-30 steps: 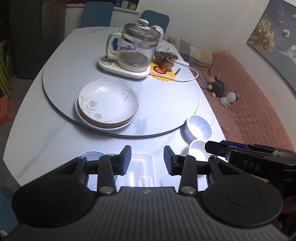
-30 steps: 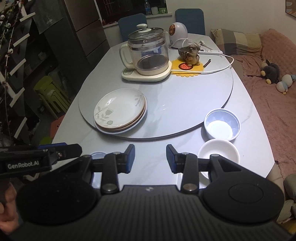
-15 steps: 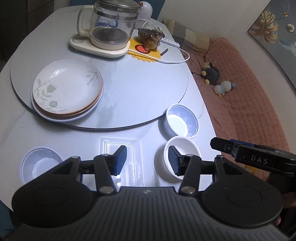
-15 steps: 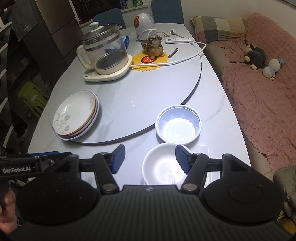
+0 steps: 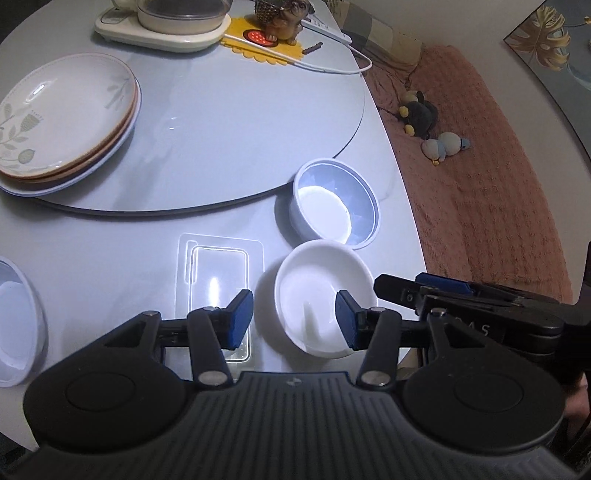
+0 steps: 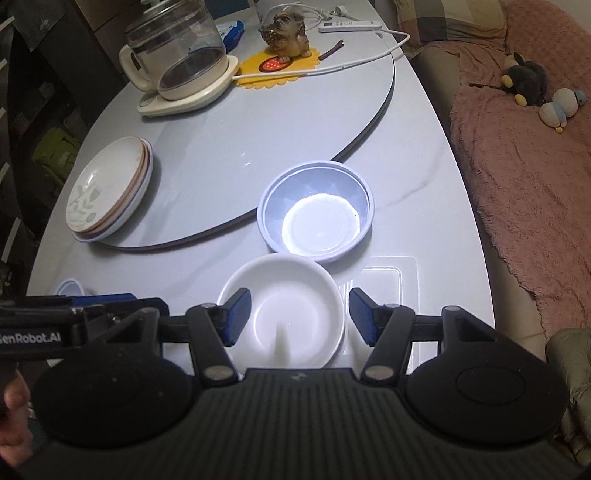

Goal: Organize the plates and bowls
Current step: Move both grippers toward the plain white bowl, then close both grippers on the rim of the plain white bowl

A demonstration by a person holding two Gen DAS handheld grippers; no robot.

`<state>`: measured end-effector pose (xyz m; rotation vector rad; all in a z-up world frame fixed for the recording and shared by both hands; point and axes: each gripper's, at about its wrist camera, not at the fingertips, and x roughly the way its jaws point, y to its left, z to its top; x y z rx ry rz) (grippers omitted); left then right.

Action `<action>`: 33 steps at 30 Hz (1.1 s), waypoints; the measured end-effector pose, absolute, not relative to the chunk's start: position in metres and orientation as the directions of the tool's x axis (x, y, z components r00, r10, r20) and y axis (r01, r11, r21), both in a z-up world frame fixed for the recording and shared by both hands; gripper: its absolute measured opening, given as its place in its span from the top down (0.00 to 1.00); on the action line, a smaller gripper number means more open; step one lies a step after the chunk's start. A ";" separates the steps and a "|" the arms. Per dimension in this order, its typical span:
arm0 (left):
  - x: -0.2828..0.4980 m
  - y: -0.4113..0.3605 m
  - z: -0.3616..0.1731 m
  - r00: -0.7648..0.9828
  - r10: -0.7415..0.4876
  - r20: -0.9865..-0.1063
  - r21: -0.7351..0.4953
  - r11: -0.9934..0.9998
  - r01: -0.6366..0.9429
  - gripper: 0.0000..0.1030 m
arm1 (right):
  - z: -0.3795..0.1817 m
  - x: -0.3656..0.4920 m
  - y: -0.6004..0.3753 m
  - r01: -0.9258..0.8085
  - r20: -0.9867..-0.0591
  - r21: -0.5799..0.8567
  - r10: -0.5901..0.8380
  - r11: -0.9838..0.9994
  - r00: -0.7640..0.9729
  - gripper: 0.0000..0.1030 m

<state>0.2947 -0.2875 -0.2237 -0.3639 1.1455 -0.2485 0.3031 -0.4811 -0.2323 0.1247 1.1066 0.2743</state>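
Glossy white ceramic bowl [image 6: 284,314] on a polished pale marble-look tabletop [image 6: 413,184], beside a nubbly pink cloth sofa cover [image 6: 524,155].

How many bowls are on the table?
3. A white bowl sits at the near edge between the right gripper's fingers, a blue bowl is just behind it, and another blue bowl is far left.

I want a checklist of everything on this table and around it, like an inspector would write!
Surface: grey table with a round turntable.
Job's things: plate stack on the turntable; blue bowl touching white bowl; another blue bowl.
Clutter: kettle, dog figurine, clear tray.
Grippers: right gripper open around the white bowl; left gripper open.
Cables: white cord.
Surroundings: pink sofa with soft toys.
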 end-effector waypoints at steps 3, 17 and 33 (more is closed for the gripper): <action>0.301 -0.297 -0.238 0.396 -0.373 -0.839 -0.397 0.918 0.024 0.47 | -0.247 0.309 -0.483 -0.167 -0.868 0.235 0.284 0.957 0.407 0.43; 0.316 -0.311 -0.298 0.362 -0.394 -0.844 -0.412 0.911 0.030 0.77 | -0.298 0.321 -0.480 -0.179 -0.892 0.195 0.250 0.964 0.377 0.76; 0.298 -0.298 -0.249 0.400 -0.379 -0.834 -0.435 0.899 -0.055 0.78 | -0.260 0.316 -0.481 -0.188 -0.888 0.254 0.306 0.949 0.343 0.78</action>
